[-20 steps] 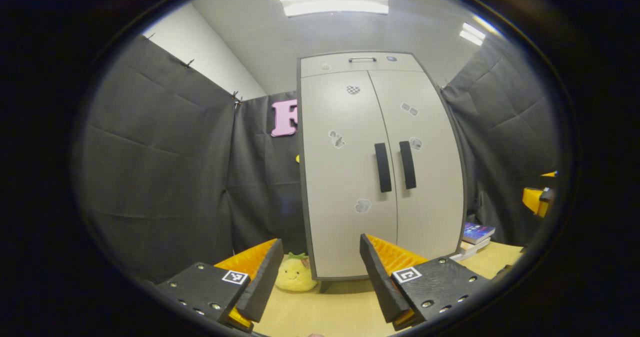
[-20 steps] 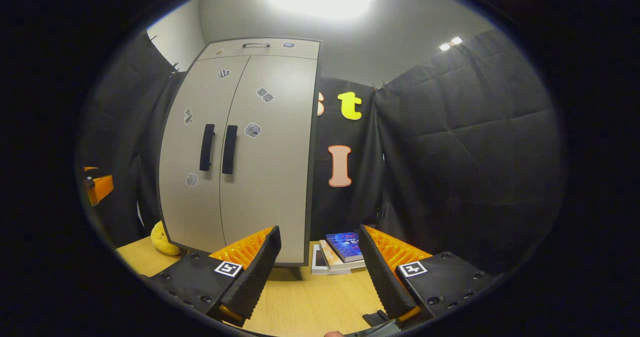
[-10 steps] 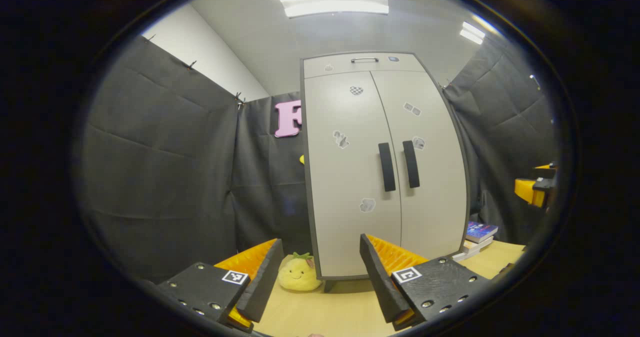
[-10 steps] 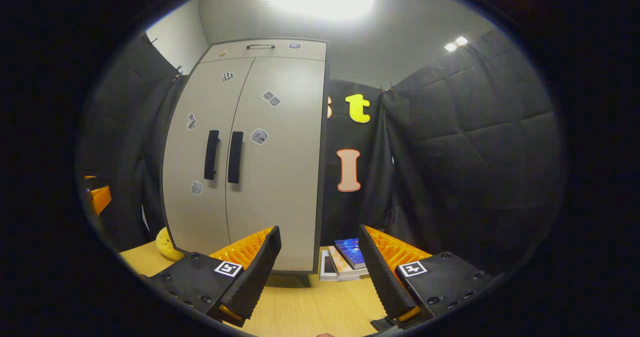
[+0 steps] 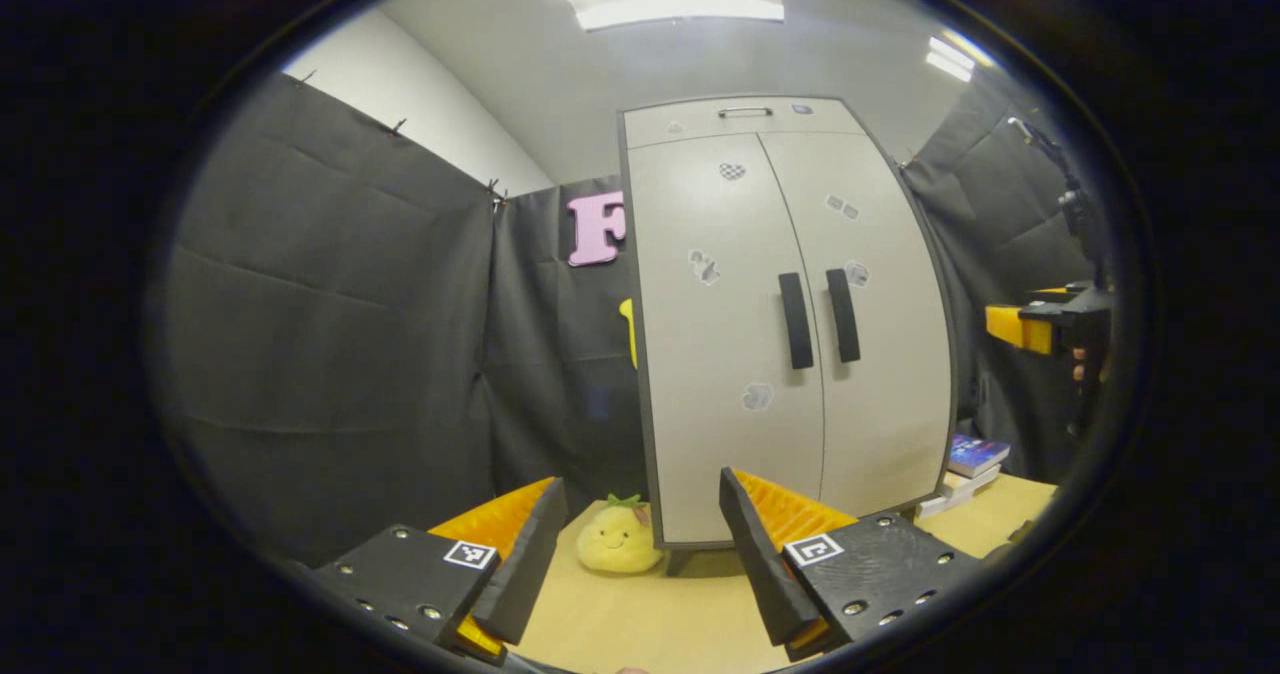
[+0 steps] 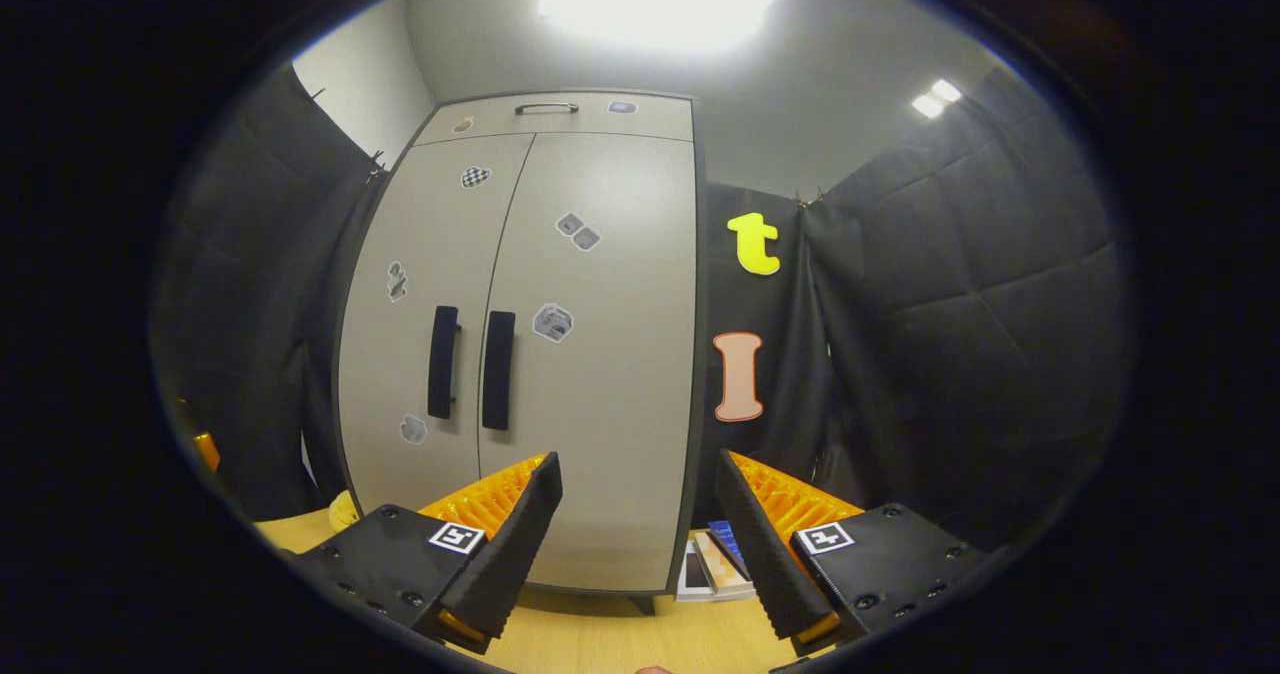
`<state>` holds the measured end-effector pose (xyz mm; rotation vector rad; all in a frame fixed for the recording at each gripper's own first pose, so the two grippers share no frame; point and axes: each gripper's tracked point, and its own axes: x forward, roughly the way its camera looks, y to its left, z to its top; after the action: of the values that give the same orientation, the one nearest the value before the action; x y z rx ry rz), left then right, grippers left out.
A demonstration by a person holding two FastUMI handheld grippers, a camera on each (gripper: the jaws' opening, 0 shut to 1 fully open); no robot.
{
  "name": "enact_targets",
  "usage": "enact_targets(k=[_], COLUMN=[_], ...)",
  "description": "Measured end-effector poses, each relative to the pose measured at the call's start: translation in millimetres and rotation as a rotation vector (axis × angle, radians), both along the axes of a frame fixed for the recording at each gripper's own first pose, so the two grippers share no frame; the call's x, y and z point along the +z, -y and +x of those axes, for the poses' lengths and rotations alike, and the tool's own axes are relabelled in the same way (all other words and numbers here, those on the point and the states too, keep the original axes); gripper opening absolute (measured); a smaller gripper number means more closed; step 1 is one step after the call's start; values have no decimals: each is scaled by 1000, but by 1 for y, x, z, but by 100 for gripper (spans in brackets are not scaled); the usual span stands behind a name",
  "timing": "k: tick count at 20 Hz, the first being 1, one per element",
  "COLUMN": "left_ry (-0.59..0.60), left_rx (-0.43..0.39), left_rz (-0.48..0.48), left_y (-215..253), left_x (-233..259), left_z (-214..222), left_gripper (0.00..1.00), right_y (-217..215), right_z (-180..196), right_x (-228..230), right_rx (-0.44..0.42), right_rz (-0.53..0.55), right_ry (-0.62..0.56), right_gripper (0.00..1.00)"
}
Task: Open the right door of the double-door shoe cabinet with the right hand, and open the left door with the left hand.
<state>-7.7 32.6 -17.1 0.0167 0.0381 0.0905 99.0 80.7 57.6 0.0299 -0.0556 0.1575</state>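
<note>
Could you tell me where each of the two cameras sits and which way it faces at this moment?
Left gripper view: rides on the left tool, left of the shoe cabinet, facing its closed doors; own open fingers below, the right tool at the right edge.
Right gripper view: rides on the right tool, right of centre, tilted up at the shoe cabinet; own open fingers below.
Shared: cabinet, both door handles, books.
</note>
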Motion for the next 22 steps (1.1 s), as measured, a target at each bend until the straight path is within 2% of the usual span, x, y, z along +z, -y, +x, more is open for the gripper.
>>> enact_targets(k=[12, 22], left_ry=[-32, -59], left_rx=[87, 153], left_rz=[17, 43], left_y=[-33, -63], left_x=[-9, -14], left_z=[-14, -29], left_gripper=[89, 89], right_y=[-83, -131], right_z=[67, 123], right_x=[37, 45], right_rx=[101, 138], right_rz=[50, 64], right_ry=[48, -7], right_gripper=[97, 97])
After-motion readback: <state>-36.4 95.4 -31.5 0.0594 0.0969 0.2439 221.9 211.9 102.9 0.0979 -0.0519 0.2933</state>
